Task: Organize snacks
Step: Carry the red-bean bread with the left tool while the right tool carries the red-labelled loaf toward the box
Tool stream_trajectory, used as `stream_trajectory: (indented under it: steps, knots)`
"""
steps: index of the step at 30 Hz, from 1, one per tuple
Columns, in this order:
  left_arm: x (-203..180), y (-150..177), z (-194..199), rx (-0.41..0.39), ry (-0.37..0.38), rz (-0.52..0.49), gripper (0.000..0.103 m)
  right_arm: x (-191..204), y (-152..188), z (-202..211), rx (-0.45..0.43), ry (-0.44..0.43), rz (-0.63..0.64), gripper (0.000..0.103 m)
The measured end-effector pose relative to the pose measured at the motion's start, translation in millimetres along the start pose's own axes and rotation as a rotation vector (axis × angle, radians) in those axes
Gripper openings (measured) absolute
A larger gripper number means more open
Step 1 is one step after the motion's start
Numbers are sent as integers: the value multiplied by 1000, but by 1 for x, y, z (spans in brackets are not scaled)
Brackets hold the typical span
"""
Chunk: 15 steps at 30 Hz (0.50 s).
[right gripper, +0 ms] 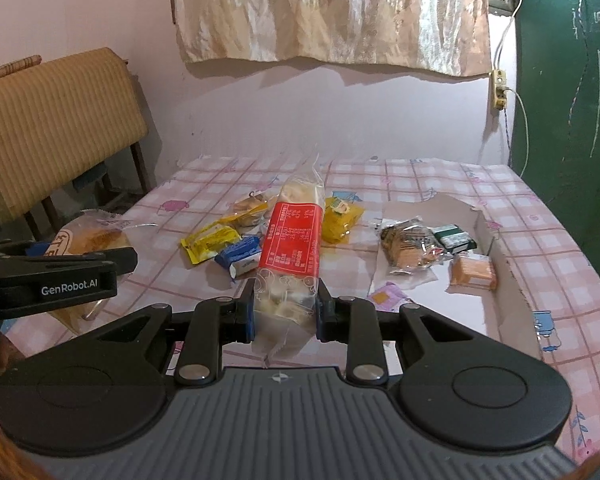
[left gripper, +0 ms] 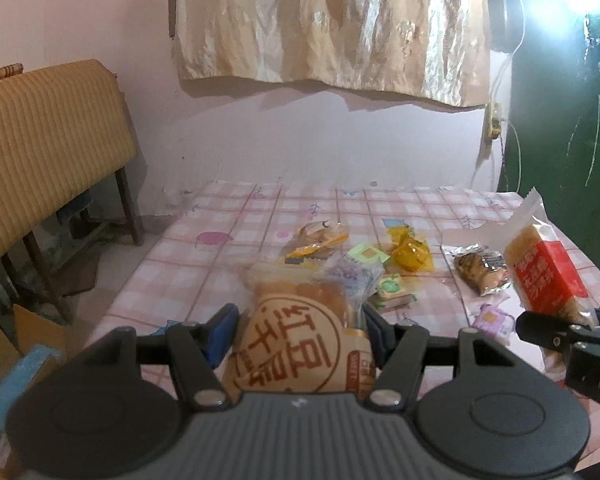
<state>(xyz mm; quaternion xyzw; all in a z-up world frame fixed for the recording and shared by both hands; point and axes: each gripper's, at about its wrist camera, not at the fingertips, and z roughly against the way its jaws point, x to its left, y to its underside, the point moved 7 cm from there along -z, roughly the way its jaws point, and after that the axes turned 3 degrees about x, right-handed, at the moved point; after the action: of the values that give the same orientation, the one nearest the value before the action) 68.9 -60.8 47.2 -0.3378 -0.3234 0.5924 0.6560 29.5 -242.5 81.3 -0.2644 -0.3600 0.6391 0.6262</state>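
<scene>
My left gripper (left gripper: 298,330) is shut on a bread bun pack (left gripper: 300,340) with a round brown printed label, held above the table. In the right wrist view the same bun pack (right gripper: 96,238) shows at the left, behind the left gripper's black fingers (right gripper: 80,260). My right gripper (right gripper: 286,312) is shut on the lower end of a long clear cake pack with a red label (right gripper: 294,240), which points away over the table. That red-label pack (left gripper: 544,268) appears at the right edge of the left wrist view.
A pink checked tablecloth (right gripper: 540,240) covers the table. Loose snacks lie mid-table: yellow packs (right gripper: 210,240), an orange-yellow pack (right gripper: 342,220), a blue-white pack (right gripper: 240,258). A shallow cardboard box (right gripper: 512,280) at the right holds a cookie pack (right gripper: 410,246), a green pack (right gripper: 454,236) and an orange wafer (right gripper: 472,272). A chair (left gripper: 48,136) stands left.
</scene>
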Motion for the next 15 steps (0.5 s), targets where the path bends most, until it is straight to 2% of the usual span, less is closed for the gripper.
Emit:
stream_trajectory:
  steps: [15]
  knots:
    - [-24,0,18,-18,46,-15,64,-6,4,24,-35,27,7,33]
